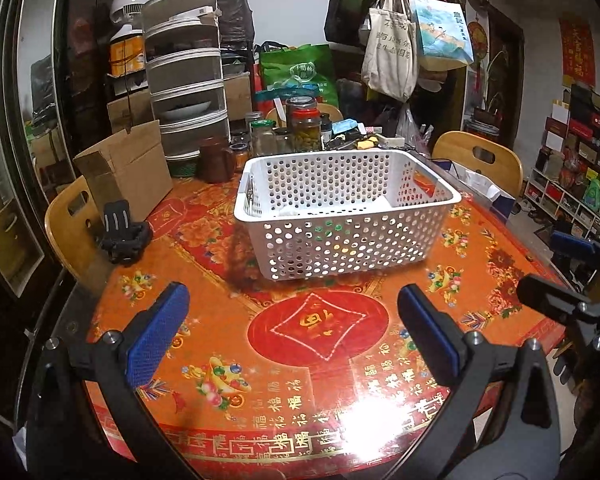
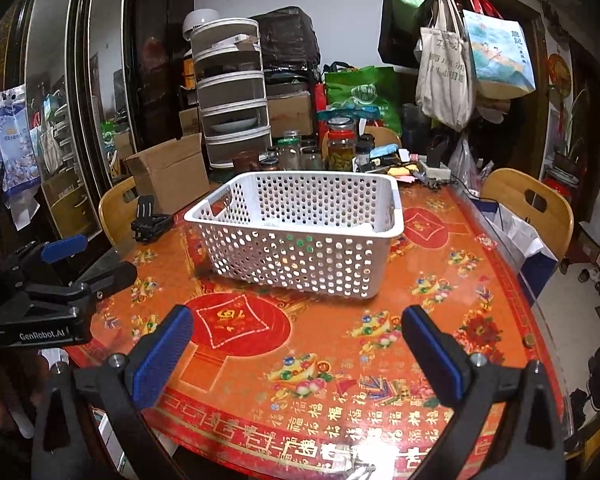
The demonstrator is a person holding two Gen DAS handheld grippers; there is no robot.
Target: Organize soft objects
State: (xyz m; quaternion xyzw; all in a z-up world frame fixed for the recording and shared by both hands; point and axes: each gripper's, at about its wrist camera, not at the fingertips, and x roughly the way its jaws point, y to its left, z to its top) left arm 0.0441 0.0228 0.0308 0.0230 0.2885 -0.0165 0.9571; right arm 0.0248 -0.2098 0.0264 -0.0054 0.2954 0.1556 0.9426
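A white perforated plastic basket (image 1: pixel 420 200) stands on the round table with the red-and-orange cloth (image 1: pixel 320 332); it also shows in the right wrist view (image 2: pixel 396 224). White and coloured soft items lie low inside it, mostly hidden by its walls. My left gripper (image 1: pixel 292 320) is open and empty, above the table in front of the basket. My right gripper (image 2: pixel 296 340) is open and empty, also in front of the basket. Each gripper shows at the edge of the other's view: the right one (image 1: pixel 572 276), the left one (image 2: pixel 76 264).
A black phone stand (image 1: pixel 120 232) sits at the table's left edge by a cardboard box (image 1: pixel 132 172). Glass jars (image 1: pixel 304 124), a brown mug and a tiered white rack (image 1: pixel 188 76) crowd the far side. Wooden chairs (image 1: pixel 480 156) stand left and right. Bags hang behind.
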